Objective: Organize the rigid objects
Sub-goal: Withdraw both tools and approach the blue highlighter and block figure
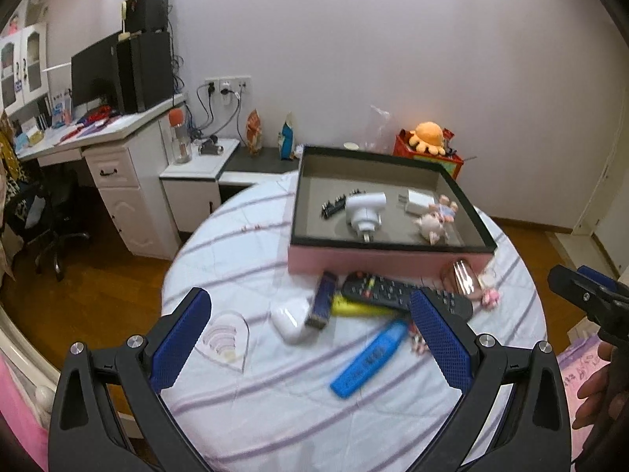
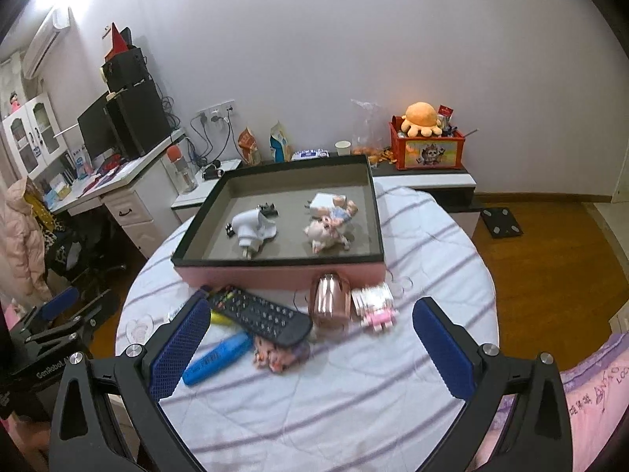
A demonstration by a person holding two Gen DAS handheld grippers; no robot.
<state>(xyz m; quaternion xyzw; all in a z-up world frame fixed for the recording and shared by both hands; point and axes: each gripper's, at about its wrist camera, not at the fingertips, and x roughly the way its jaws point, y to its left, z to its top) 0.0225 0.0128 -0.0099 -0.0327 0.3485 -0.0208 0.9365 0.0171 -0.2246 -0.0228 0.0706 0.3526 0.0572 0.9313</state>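
Note:
A pink box (image 1: 385, 261) with a black rim stands on the round table; it also shows in the right wrist view (image 2: 275, 275). It holds a white plug (image 1: 363, 212), a white charger (image 1: 418, 201), a pig figurine (image 2: 328, 230) and a black part (image 1: 334, 206). In front lie a black remote (image 1: 397, 293), a blue marker (image 1: 369, 358), a white earbud case (image 1: 291, 318), a blue box (image 1: 322, 301), a rose-gold case (image 2: 330, 301) and a pink block toy (image 2: 375, 306). My left gripper (image 1: 310, 338) is open above the marker. My right gripper (image 2: 310, 348) is open above the table's front.
A clear heart-shaped plaque (image 1: 228, 340) lies at the table's left edge. A yellow object (image 1: 350, 308) sits under the remote. A small figure (image 2: 281, 354) lies beside the marker. A white desk (image 1: 114, 157) stands to the left, a low cabinet (image 2: 432, 179) behind.

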